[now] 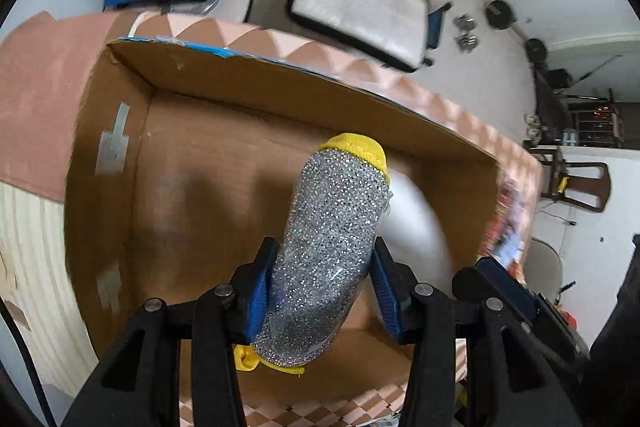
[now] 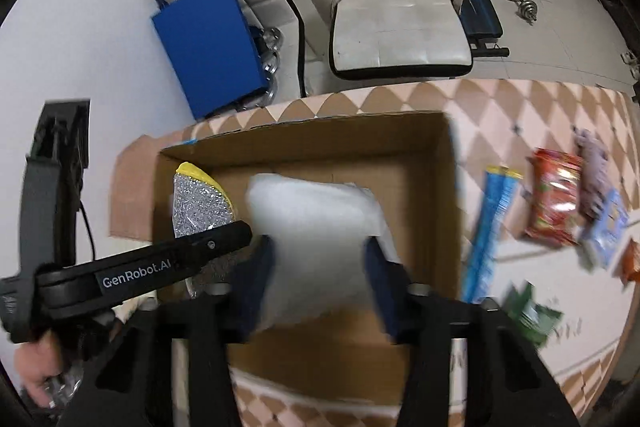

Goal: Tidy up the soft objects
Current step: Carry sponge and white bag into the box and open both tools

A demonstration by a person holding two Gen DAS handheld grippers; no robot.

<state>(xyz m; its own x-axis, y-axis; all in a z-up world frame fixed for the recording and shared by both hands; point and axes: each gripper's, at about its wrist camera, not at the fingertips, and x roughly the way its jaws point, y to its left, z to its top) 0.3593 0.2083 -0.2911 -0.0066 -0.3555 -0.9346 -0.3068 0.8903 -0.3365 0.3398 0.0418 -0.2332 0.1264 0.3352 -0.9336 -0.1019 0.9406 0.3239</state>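
Over the open cardboard box (image 1: 192, 155), the left tongs (image 1: 320, 283) are clamped on a silver glitter scrubber (image 1: 332, 239) with yellow ends. Beside it, the right tongs (image 2: 320, 279) grip a white soft pack (image 2: 316, 227) above the box. Snack packets (image 2: 554, 199) lie on the checkered worktop (image 2: 520, 115) further right.

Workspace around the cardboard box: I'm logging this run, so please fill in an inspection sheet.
Surface: table under a pink and cream diamond-patterned cloth.
Job's things: open brown cardboard box; silver glitter scrubber with yellow trim; white soft pad, blurred.
Clutter: red snack packet, blue striped packet, green packet, to the right of the box.
Grippers: left gripper shut on the scrubber; right gripper shut on the pad, both over the box.
Cables: black cable behind the left gripper.
Surroundings: white chair with puffer jacket, blue panel, dumbbells.
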